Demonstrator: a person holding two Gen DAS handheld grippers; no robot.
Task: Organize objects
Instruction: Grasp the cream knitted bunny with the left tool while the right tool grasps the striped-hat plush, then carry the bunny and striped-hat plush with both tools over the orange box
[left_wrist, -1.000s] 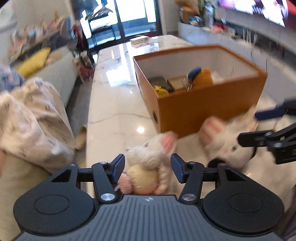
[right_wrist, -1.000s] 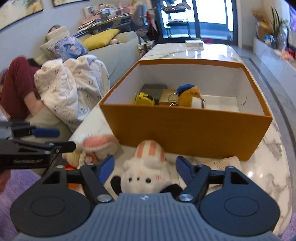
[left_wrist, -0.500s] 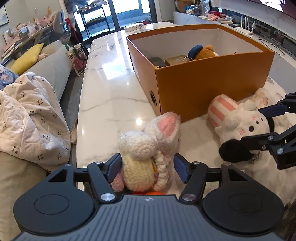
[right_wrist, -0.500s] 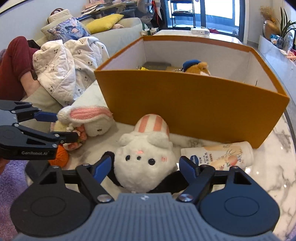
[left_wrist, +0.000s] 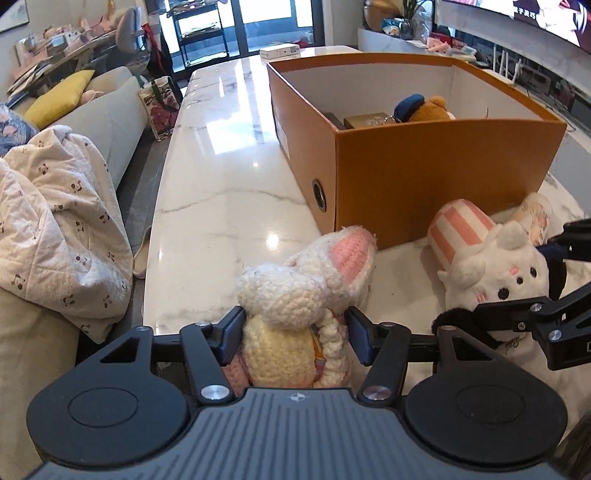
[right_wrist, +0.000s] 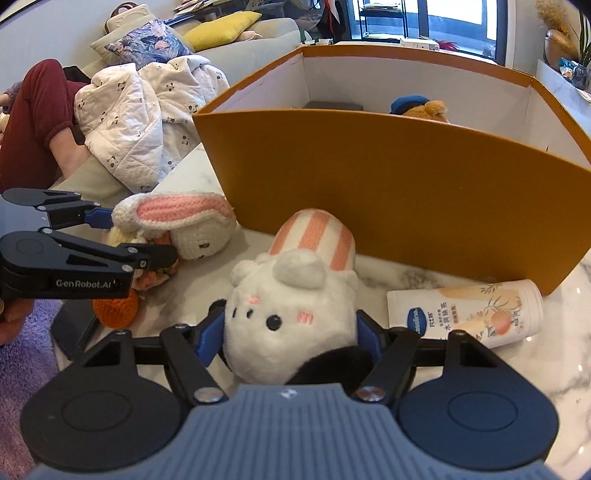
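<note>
A crocheted cream rabbit (left_wrist: 295, 314) with pink-lined ears lies near the marble table's (left_wrist: 221, 184) left edge. Just right of it a white plush cat (right_wrist: 291, 306) with a pink-striped hat lies before the open orange box (right_wrist: 406, 206).

Big orange box (left_wrist: 436, 173) blocks way ahead; top open. Bottle (right_wrist: 469, 314) lies at box wall, right. Bare marble table (left_wrist: 221, 177) left of box: wide free path.
</note>
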